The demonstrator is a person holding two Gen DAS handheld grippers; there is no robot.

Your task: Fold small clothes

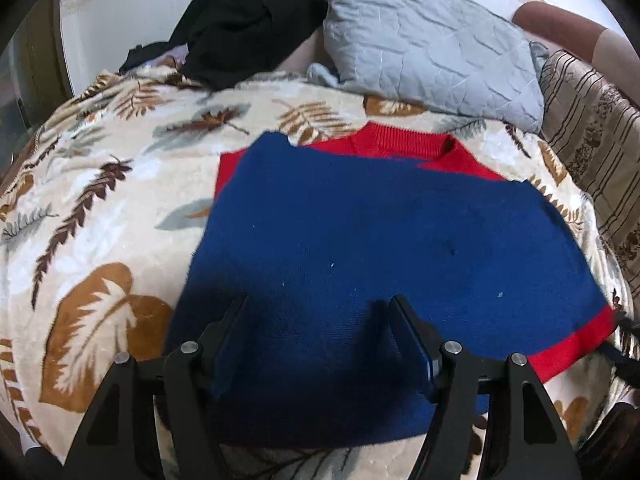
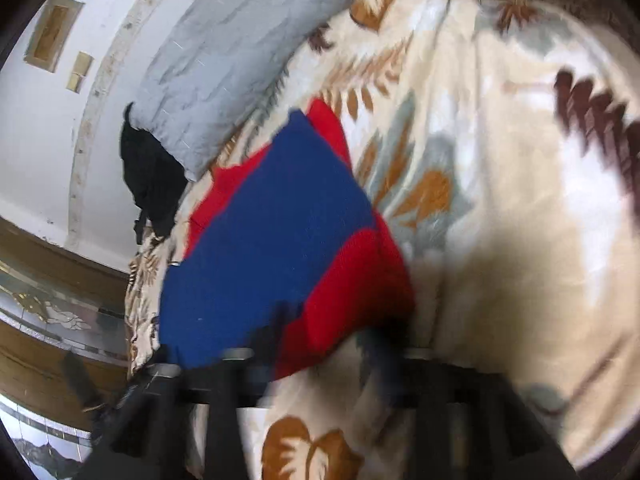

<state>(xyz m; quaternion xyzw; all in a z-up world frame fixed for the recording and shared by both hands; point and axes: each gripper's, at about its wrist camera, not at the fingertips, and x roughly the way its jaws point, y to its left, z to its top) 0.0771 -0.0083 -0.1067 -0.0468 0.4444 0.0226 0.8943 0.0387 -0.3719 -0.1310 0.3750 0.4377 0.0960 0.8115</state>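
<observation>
Mid-fold: the blue-and-red sweater lies partly folded on a leaf-print blanket, the left gripper spread empty above its near edge, the right gripper too blurred to tell; next likely needs pinching a hem

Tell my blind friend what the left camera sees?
A blue and red sweater lies flat on a leaf-print blanket, with the open left gripper over its near edge. Behind it sit a grey pillow and black clothes.

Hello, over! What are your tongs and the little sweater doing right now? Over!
Left tongs open above the sweater. Right tongs blurred, look open at its red edge. Sweater flat on leaf blanket. Nothing in the way.
</observation>
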